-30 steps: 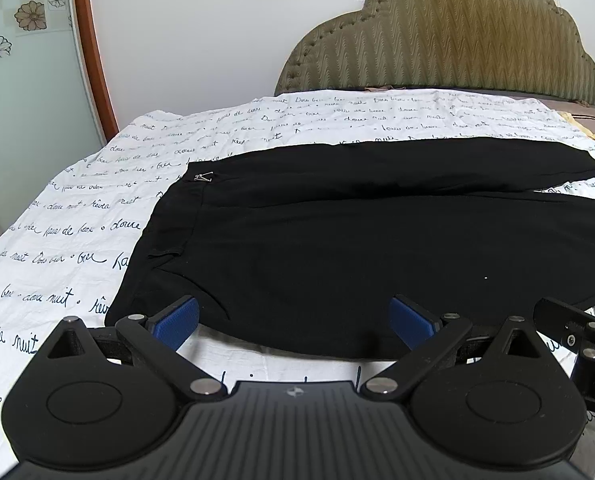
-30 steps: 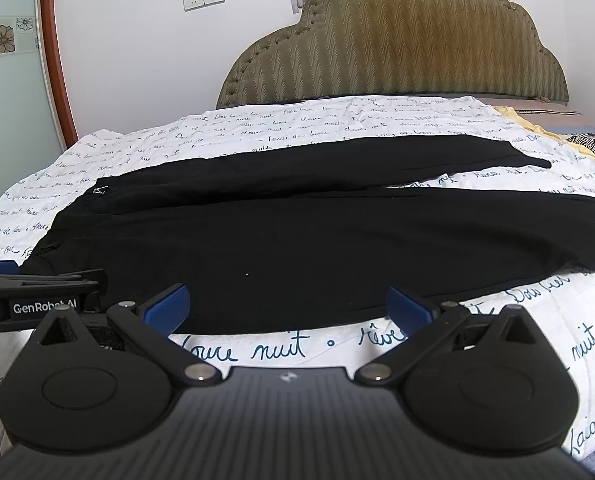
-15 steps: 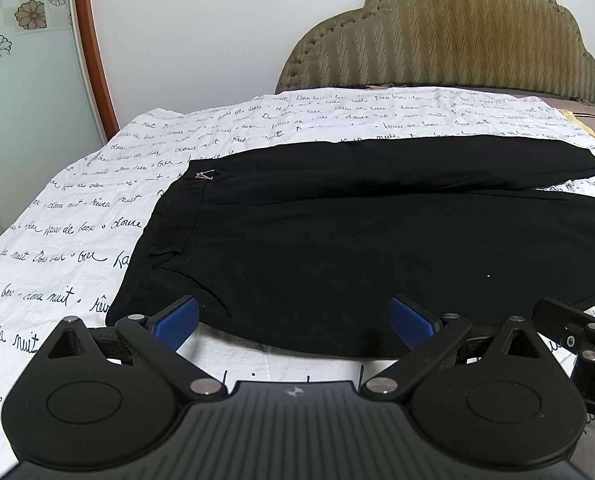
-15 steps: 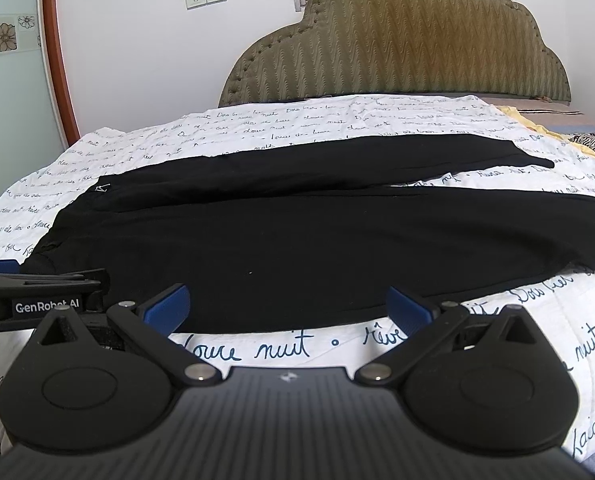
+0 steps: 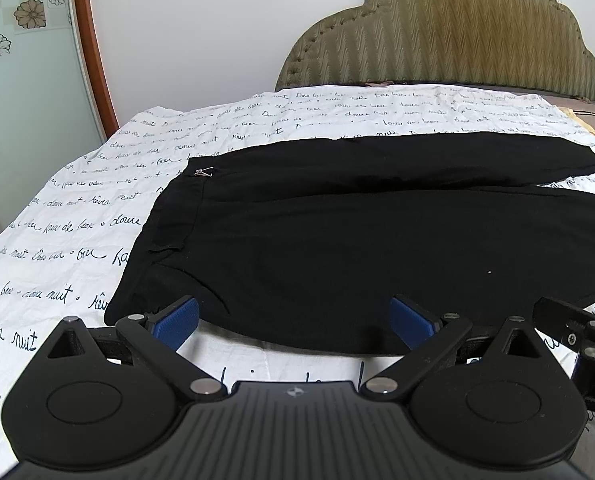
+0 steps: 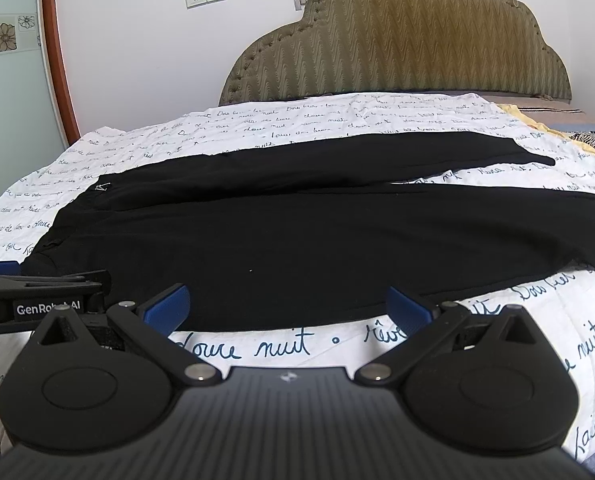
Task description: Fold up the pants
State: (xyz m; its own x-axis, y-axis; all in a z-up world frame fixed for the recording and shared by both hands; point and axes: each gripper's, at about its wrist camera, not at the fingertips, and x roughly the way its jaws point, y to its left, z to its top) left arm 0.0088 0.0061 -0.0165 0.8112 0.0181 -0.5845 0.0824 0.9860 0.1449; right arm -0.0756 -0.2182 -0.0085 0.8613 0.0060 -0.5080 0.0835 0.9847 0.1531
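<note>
While the black pants lie flat across the printed bedsheet, waistband toward its left edge and legs toward the right, nothing has shifted since the earlier frames. The left gripper hovers at the pants' near hem, blue fingers spread and empty. The right gripper likewise stays spread wide just beside the near hem.

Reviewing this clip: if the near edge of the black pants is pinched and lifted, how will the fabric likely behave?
The black pants lie flat and thin on the printed bedsheet, so they will probably drape limply, not hold shape. Both long legs stretch rightward, so one pinch likely leaves the far parts dragging. The smooth cloth looks light; the open left hand-held gripper and right hand-held gripper should lift it easily.
</note>
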